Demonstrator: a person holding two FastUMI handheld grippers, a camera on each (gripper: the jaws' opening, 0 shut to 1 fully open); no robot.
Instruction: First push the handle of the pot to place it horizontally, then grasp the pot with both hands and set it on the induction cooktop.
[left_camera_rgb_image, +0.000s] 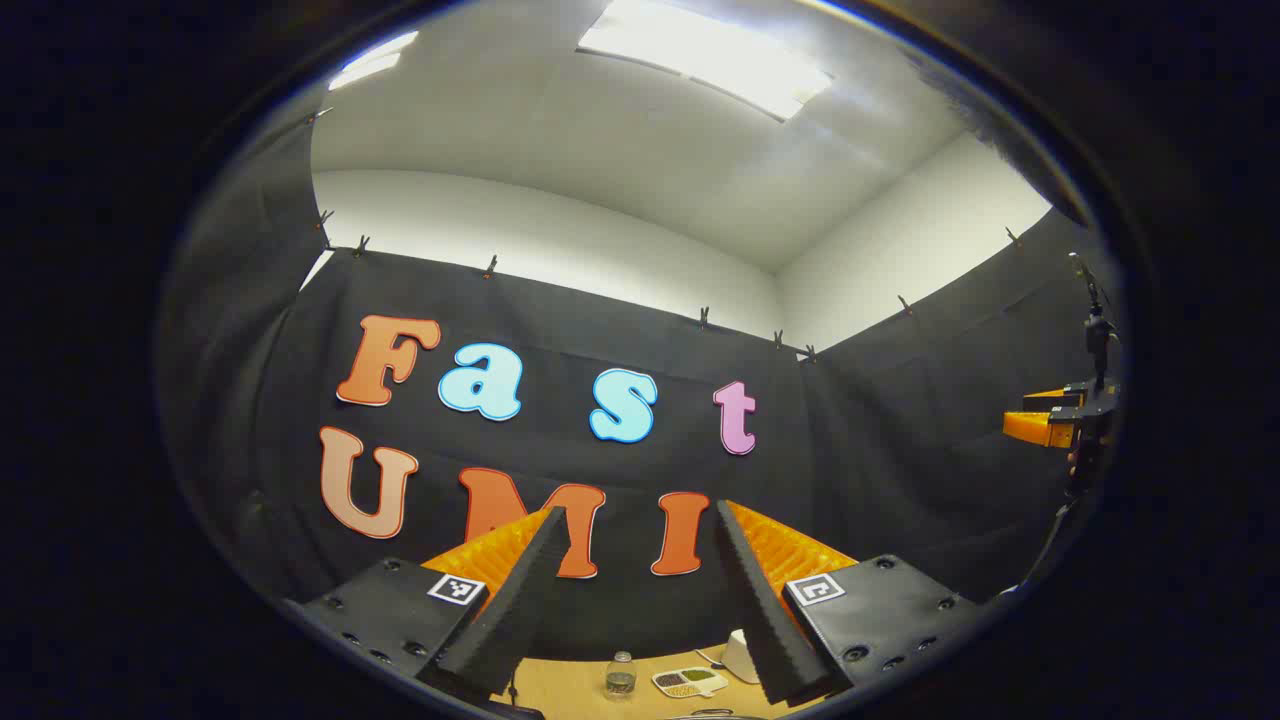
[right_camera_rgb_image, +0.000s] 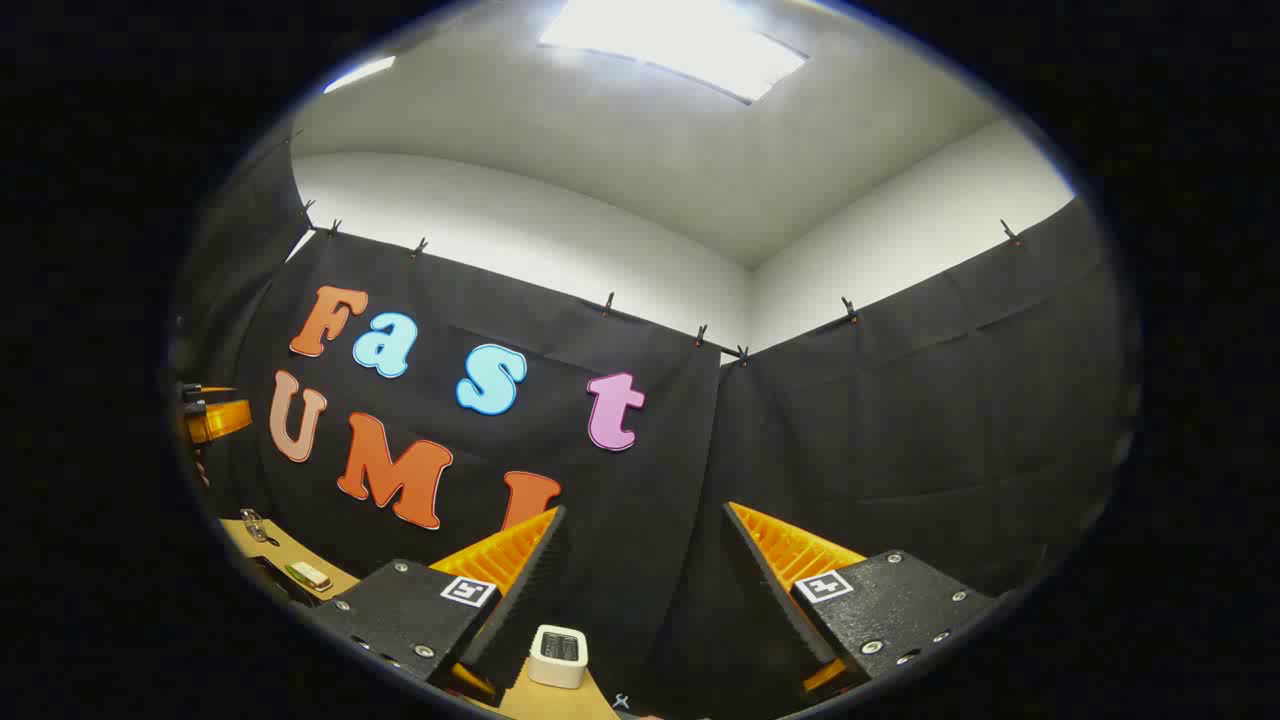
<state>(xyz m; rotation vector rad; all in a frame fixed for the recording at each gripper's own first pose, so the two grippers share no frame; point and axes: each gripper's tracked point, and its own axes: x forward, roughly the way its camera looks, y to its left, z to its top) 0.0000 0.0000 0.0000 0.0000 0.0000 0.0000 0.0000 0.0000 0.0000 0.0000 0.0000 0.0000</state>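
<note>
**Both grippers raised, jaws wide, holding nothing**

Left gripper (left_camera_rgb_image: 634, 590) and right gripper (right_camera_rgb_image: 645, 590) point at the booth wall, above the table (left_camera_rgb_image: 570, 690). I cannot make out the pot. I judge it rigid, heavy, slick; I'd pinch opposite rim sides.

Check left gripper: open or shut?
Open. In the left gripper view the left gripper has its two fingers spread wide apart with nothing between them, aimed up at the booth wall above the table.

No legible text shows; the fingers' mounts (left_camera_rgb_image: 456, 588) bear only square coded markers.
</note>
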